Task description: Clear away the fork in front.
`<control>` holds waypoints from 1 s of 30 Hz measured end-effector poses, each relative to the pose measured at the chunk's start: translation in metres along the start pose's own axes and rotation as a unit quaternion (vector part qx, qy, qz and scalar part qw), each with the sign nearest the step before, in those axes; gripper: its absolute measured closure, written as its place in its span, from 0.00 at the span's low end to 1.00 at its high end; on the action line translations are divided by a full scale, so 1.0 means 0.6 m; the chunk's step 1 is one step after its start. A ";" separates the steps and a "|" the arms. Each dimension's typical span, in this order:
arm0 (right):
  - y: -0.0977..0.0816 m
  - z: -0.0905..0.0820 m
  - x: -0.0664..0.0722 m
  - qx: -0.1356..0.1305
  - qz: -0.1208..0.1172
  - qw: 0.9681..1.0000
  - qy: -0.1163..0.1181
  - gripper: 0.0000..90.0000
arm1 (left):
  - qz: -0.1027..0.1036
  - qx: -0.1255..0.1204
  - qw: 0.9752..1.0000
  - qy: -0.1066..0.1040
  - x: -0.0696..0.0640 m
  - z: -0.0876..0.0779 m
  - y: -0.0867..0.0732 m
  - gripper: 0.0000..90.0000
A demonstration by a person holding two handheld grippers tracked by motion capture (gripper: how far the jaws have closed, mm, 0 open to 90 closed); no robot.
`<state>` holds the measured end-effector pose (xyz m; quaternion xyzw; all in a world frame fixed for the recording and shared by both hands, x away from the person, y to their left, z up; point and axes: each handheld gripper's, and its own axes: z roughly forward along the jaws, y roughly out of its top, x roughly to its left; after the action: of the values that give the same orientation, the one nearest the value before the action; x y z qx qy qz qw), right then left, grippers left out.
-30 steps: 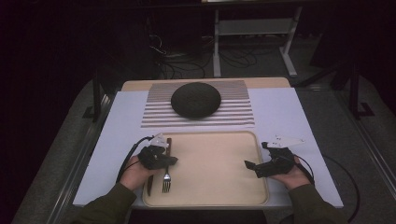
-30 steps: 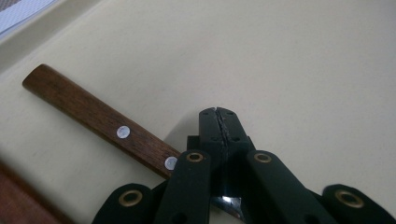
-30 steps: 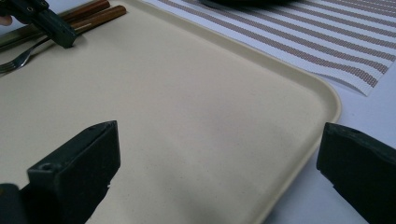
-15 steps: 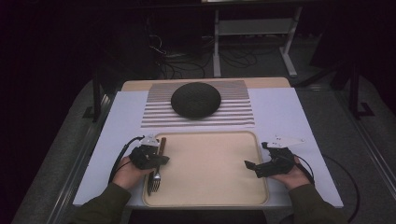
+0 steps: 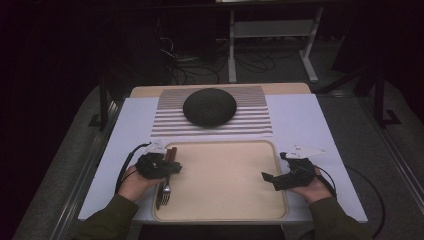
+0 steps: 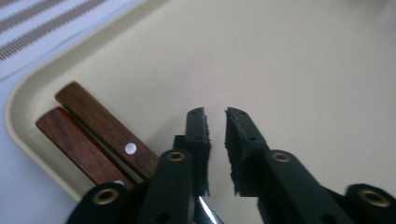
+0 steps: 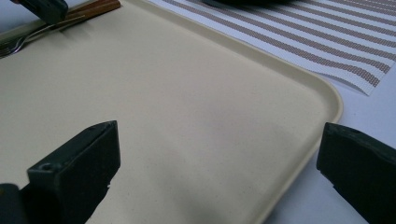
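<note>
Two hand-held grippers work over a beige tray (image 5: 220,210) at the near edge of a white table (image 5: 310,115). Beyond the tray lies a striped mat (image 5: 255,122) with a dark dome-shaped cover (image 5: 209,106) on it. The right gripper (image 5: 267,178) hovers over the tray's right side, jaws wide apart with nothing between them. The left gripper (image 5: 172,170) sits over the tray's left edge; its jaws have just been opening and stand a narrow gap apart, with bare tray showing between the pads (image 6: 198,135). Along that left edge lies the cutlery: a fork (image 5: 165,189) with its tines toward the person, and beside it a second piece, its kind unclear. Their two brown wooden handles (image 6: 105,130) rest side by side, touching, in the tray's far-left corner, just beside the left gripper.
</note>
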<state>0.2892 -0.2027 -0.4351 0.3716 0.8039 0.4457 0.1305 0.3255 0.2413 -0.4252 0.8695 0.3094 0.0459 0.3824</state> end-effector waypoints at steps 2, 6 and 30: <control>0.000 0.000 0.000 0.000 0.000 1.000 0.000 0.00 | 0.000 -0.008 1.000 -0.002 0.003 -0.004 0.001 0.79; 0.001 0.001 0.000 0.000 0.000 1.000 0.001 0.00 | -0.001 -0.023 1.000 -0.004 0.011 -0.011 0.002 0.65; 0.002 0.002 0.001 -0.001 0.001 1.000 0.002 0.00 | -0.007 -0.067 0.998 0.004 0.042 -0.007 0.035 0.00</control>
<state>0.2902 -0.2011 -0.4347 0.3712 0.8032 0.4477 0.1289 0.3549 0.2475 -0.4114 0.8396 0.3136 0.0675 0.4383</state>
